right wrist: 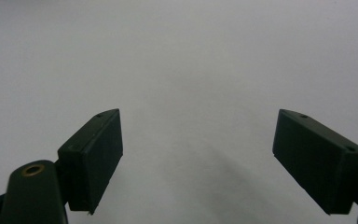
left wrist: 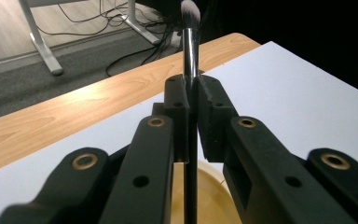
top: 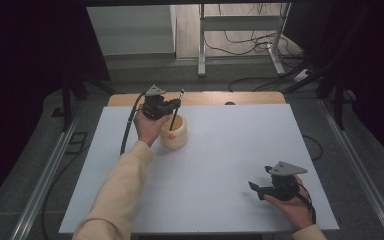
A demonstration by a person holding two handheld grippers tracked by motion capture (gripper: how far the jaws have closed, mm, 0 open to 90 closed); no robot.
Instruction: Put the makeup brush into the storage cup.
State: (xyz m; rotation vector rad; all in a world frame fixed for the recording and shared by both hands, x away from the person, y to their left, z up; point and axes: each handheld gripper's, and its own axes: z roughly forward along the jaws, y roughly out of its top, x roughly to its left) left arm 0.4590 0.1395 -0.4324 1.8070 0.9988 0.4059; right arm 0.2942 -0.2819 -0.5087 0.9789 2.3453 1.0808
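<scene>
A thin makeup brush (top: 175, 111) is pinched between the jaws of the left gripper (top: 172, 105), gripped partway along its dark handle so that the bristle end stays up and the bare lower end points down into the wooden cup (top: 174, 133). From the left gripper view the brush (left wrist: 190, 60) is seen clamped upright between the two pads, with the pale rim of the cup (left wrist: 209, 186) directly beneath; the grip seems chosen to keep the handle steady and near vertical, so that it can be lowered into the cup without catching the rim. In the high view the lower end is judged to be already inside the cup's mouth, though whether it touches the bottom cannot be told.

The right gripper (top: 260, 187) is held low over the white table (top: 240, 145), well apart from the cup on its near right side; its jaws are spread wide with nothing between them, as the right gripper view confirms, and it appears simply parked out of the way.

Beyond the cup a strip of bare wooden tabletop (top: 250, 98) is exposed, and further off cables and desk legs lie on the floor. Nothing stands between the brush and the cup; only the cup's own rim could obstruct it
</scene>
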